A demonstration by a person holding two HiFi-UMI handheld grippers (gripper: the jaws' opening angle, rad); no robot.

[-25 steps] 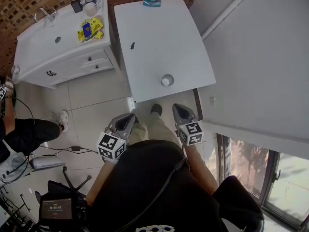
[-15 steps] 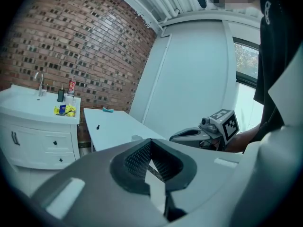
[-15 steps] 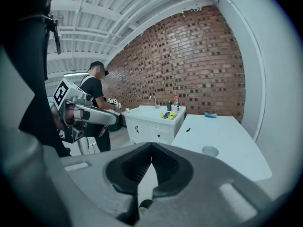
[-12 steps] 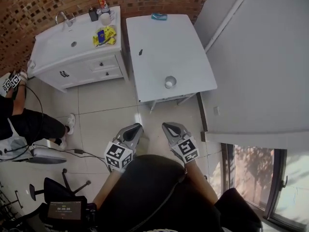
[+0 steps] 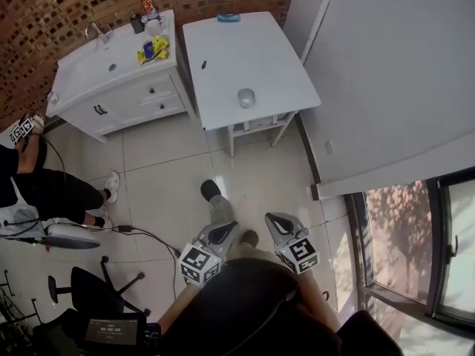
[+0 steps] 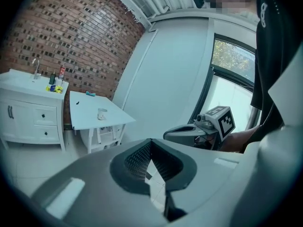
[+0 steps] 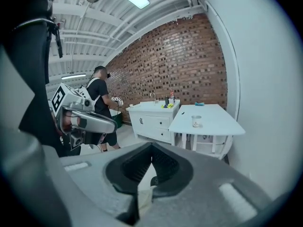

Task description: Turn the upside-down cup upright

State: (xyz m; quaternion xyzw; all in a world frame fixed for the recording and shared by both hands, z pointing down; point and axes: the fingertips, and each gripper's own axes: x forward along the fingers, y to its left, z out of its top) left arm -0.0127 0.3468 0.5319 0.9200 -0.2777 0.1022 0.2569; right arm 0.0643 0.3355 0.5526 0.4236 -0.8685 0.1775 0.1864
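A small pale cup (image 5: 246, 97) stands near the front edge of the white table (image 5: 267, 58); it is too small to tell which way up it is. It also shows far off as the cup (image 6: 102, 113) and the cup (image 7: 196, 121). My left gripper (image 5: 225, 229) and right gripper (image 5: 275, 220) hang side by side over the tiled floor, well short of the table. Both are shut and hold nothing. The left gripper (image 6: 151, 143) sees the right gripper (image 6: 182, 132) beside it. The right gripper (image 7: 151, 148) sees the left gripper (image 7: 94, 122).
A white sink cabinet (image 5: 111, 87) stands left of the table, with yellow packets and bottles on top. A teal object (image 5: 228, 18) and a small dark object (image 5: 202, 65) lie on the table. Another person (image 5: 37, 191) stands at the left by a stool (image 5: 96, 288). A wall and a window are to the right.
Both grippers and the head camera have drawn back from the table. The table and cup now sit farther away, with open floor between them and the grippers. Both jaws stay shut.
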